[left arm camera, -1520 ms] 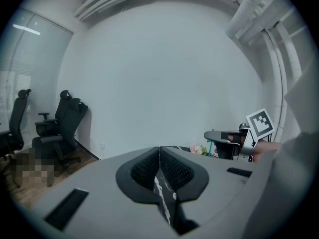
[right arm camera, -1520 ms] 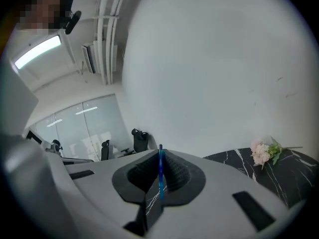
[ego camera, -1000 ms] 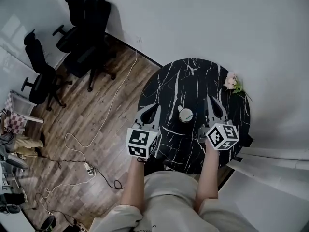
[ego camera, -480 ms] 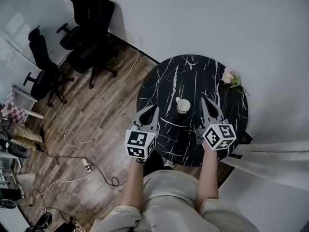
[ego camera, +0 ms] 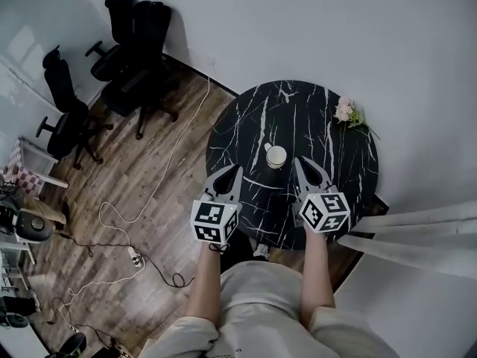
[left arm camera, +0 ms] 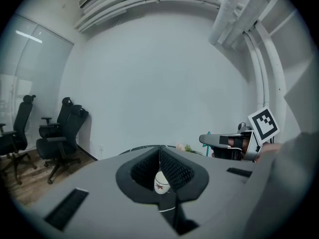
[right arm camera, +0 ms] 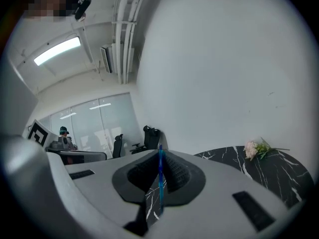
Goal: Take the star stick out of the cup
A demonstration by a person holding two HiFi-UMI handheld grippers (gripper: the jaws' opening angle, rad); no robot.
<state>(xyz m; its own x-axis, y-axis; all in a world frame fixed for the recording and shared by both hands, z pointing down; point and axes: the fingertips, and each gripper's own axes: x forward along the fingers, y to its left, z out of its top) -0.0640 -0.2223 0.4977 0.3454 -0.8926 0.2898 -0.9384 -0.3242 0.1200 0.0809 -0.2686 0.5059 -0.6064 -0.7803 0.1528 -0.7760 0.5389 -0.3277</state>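
Note:
A white cup (ego camera: 276,156) stands near the middle of the round black marble table (ego camera: 253,118). In the left gripper view the cup (left arm camera: 160,182) shows beyond the jaws, with a small red mark on its side. My right gripper (ego camera: 299,161) is just right of the cup, its tips level with it. The right gripper (right arm camera: 160,152) is shut on a thin blue star stick (right arm camera: 160,183), which stands upright between the pads; its star end is hidden. My left gripper (ego camera: 238,168), to the cup's left and nearer me, is shut and holds nothing.
A small bunch of pink flowers (ego camera: 345,112) lies at the table's far right edge. Black office chairs (ego camera: 130,43) stand on the wooden floor to the left, with cables (ego camera: 141,222) trailing there. A white wall runs behind the table.
Both grippers have drawn back toward me over the table; the right one's tips, earlier beyond the cup, are now level with it. The cup stays in place.

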